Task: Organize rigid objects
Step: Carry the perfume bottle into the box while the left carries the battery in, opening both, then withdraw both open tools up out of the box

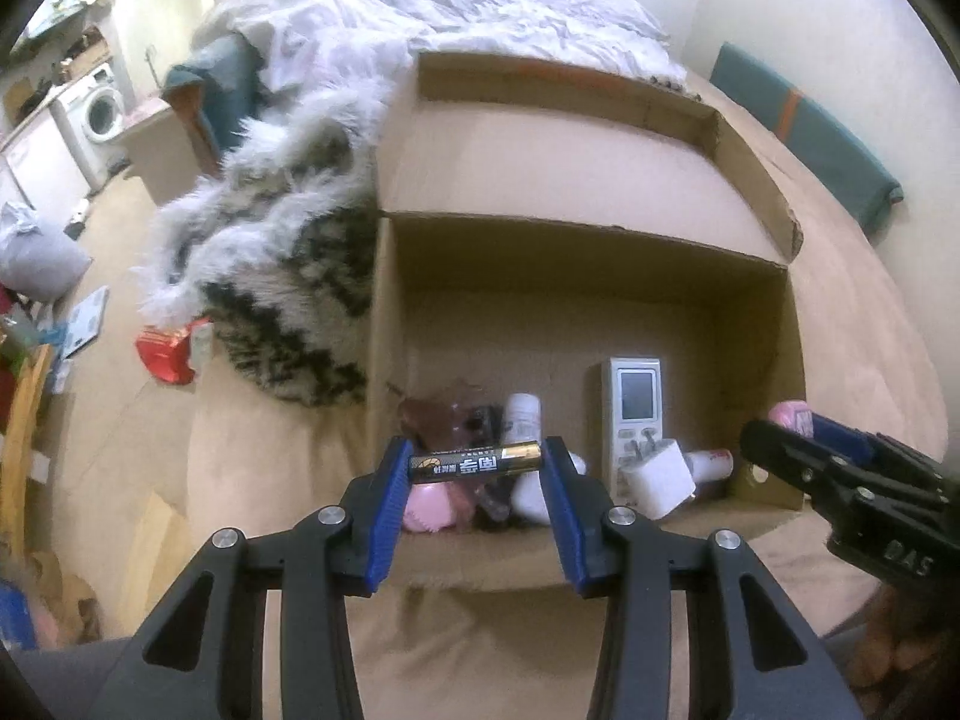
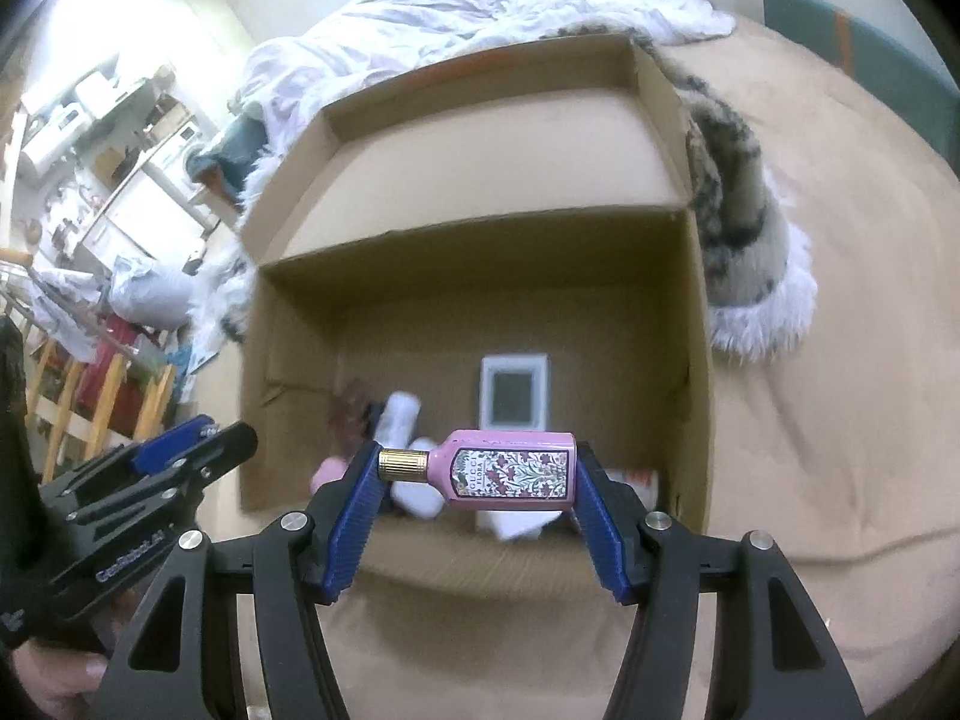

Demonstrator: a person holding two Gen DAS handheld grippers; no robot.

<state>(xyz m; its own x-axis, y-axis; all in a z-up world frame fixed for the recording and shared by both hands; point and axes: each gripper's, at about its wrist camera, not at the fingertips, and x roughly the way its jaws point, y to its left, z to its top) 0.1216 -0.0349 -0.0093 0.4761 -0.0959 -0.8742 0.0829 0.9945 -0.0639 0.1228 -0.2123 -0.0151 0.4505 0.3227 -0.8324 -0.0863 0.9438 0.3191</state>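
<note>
**Both grippers loaded above the open box**

Leftmost, beyond the bed's edge, a washing machine stands in the background, and a red packet lies on the floor near a furry black-and-white blanket; the blanket is bunched against the left wall of the cardboard box, which sits open on the tan bedsheet; the left gripper hangs over the box's near edge, its blue pads partly closed end-to-end on a black-and-gold battery, which lies crosswise between them; below it, on the box floor, sit a pink object and a white cylinder, partly hidden; further right a white remote control lies flat with its screen up, a white charger plug resting on its lower end; a small white tube lies just beside the plug; at the far right, the right gripper is held over the same box, its jaws set wider and pressing on a pink perfume bottle with a floral label; the bottle lies sideways, gold cap toward the left pad, base against the right pad.
</note>
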